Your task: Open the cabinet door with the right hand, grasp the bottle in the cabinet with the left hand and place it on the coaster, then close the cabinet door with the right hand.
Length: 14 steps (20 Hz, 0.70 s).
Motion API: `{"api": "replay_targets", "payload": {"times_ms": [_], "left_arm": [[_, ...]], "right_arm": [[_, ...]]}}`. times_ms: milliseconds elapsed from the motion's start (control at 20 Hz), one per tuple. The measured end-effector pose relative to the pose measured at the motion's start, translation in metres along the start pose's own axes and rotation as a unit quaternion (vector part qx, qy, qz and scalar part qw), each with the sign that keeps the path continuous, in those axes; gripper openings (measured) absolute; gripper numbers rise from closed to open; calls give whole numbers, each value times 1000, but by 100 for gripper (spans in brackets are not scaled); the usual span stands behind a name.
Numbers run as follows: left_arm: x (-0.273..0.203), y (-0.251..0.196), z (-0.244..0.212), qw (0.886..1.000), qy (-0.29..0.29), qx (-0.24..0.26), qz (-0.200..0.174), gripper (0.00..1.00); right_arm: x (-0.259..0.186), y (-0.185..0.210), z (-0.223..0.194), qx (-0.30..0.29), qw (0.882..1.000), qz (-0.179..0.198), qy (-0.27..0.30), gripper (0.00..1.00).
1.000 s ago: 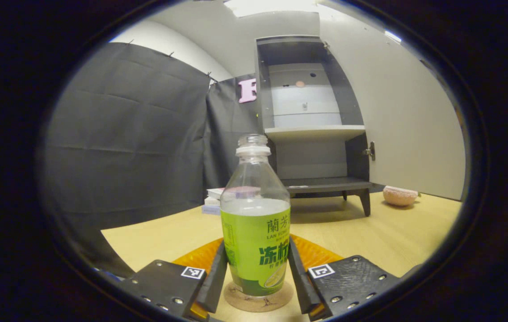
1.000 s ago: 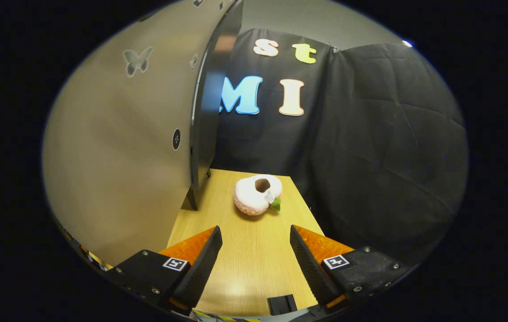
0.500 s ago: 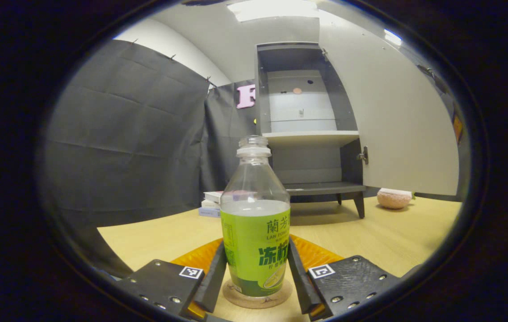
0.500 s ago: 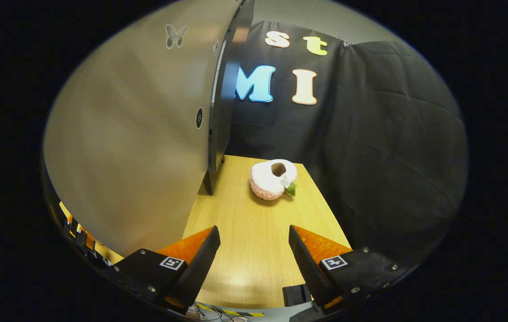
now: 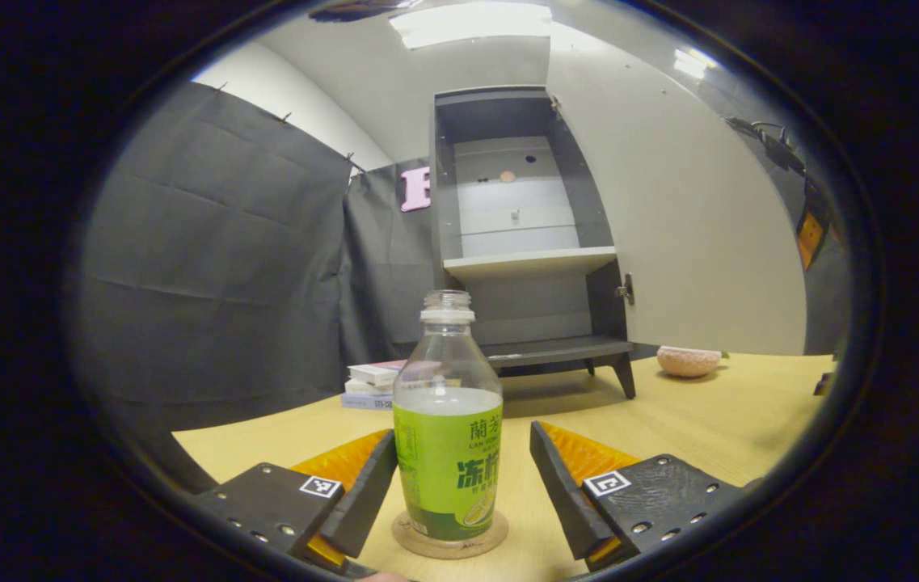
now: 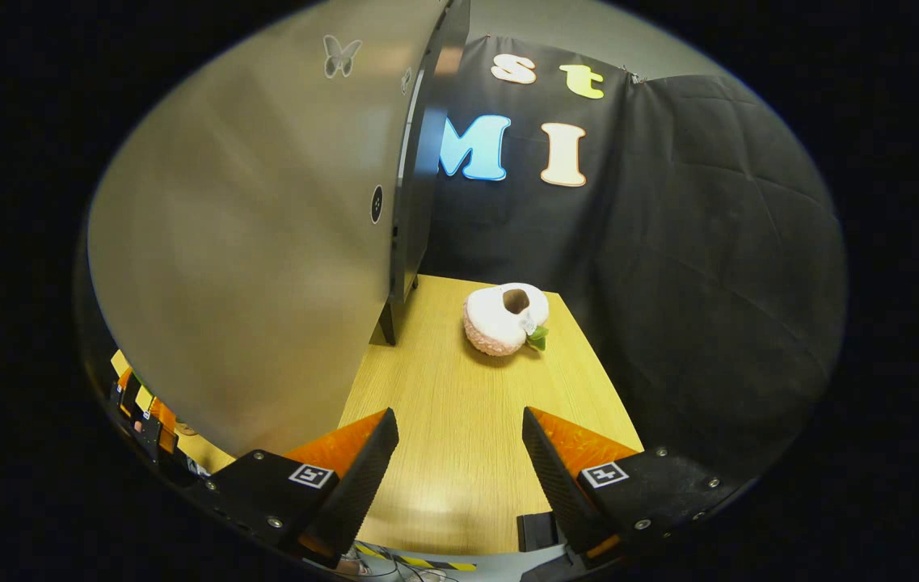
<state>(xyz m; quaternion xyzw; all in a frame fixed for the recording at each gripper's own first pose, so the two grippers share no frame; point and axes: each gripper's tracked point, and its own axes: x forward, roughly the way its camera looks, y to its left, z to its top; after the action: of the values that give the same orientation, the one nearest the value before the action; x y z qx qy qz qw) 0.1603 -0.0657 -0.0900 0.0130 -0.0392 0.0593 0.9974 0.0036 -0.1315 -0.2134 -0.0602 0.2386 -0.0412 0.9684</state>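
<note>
In the left gripper view a clear bottle [image 5: 448, 420] with a green label stands upright on a round cork coaster [image 5: 449, 540] on the wooden table. My left gripper [image 5: 459, 477] is open, its fingers standing apart on either side of the bottle without touching it. Behind stands the dark cabinet [image 5: 520, 242], its pale door [image 5: 693, 218] swung wide to the right. In the right gripper view my right gripper [image 6: 459, 469] is open over the table with nothing between its fingers, and the cabinet door [image 6: 265, 234] stands close on its left.
A pink plush toy [image 6: 503, 319] lies on the table [image 6: 459, 420] beyond the door, also seen as the plush toy [image 5: 687, 360] in the left gripper view. A small stack of books [image 5: 374, 384] sits left of the cabinet. Black cloth walls enclose the table.
My left gripper's fingers have spread off the bottle and drawn back a little, leaving it on the coaster. My right gripper has shifted slightly along the door.
</note>
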Motion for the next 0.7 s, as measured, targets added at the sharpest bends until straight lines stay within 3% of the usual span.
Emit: {"api": "replay_targets", "payload": {"times_ms": [200, 400, 450, 700], "left_arm": [[-4, 14, 4, 1000, 0, 14, 26, 93], [-10, 16, 9, 999, -2, 2, 39, 96], [-11, 17, 13, 999, -1, 7, 37, 89], [-15, 12, 32, 1000, -3, 8, 10, 96]], "right_arm": [[0, -3, -3, 6, 1000, 1, 0, 95], [-5, 1, -3, 8, 1000, 12, 2, 95], [-8, 1, 1, 12, 1000, 13, -2, 95], [-22, -1, 31, 35, 999, 18, -33, 95]]}}
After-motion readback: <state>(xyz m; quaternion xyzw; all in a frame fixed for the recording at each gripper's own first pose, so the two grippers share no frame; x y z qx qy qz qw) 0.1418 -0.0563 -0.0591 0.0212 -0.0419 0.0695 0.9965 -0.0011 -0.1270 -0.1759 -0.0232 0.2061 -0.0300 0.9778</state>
